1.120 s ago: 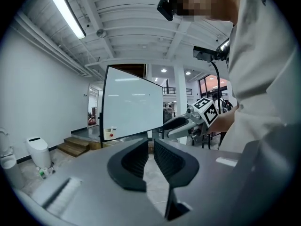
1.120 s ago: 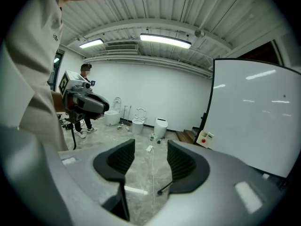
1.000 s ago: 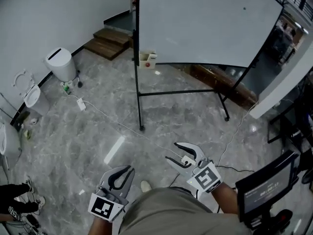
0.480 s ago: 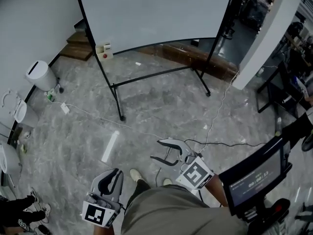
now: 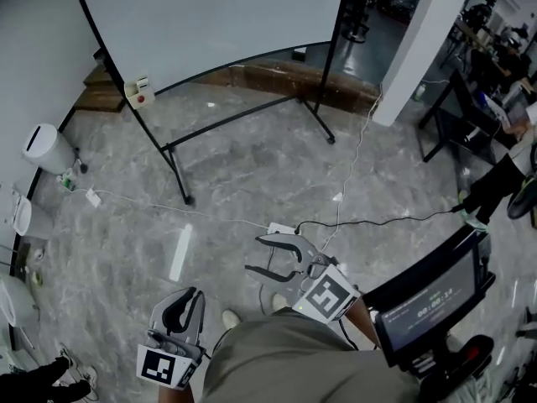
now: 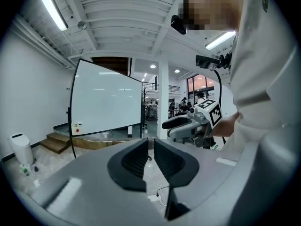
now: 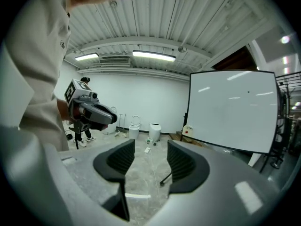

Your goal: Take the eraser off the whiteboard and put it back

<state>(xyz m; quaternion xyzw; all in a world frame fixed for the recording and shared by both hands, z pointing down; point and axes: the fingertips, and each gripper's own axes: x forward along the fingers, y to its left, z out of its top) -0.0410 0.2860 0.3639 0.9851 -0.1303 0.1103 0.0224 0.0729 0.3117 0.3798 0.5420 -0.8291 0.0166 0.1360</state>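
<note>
Looked steeply down on a grey marbled floor (image 5: 252,166) in a large room with white walls. Found the whiteboard (image 5: 210,15) on its black stand at 11 o'clock, its face blank, with a small white box (image 5: 138,92) bearing a red spot hung at the lower corner near 10 o'clock; could not tell whether that box was the eraser. Noted wooden steps (image 5: 94,97) behind that corner, a white bin (image 5: 46,147) at 9 o'clock, a white cable (image 5: 168,212) trailing across the floor from it, a white pillar (image 5: 411,49) at 1 o'clock and a dark screen (image 5: 428,305) at 4 o'clock. Held the left gripper (image 5: 190,295) low at 7 o'clock, jaws drawn together to a thin slit with nothing in them. Held the right gripper (image 5: 254,255) at 6 o'clock, jaws spread wide and empty, well apart from the board. Compared with a second ago, saw the board swung from 1 o'clock over to 11, the box carried leftward with it, the pillar newly in sight, and the right gripper shifted left toward the middle; kept both grippers in the same jaw states as before.
</note>
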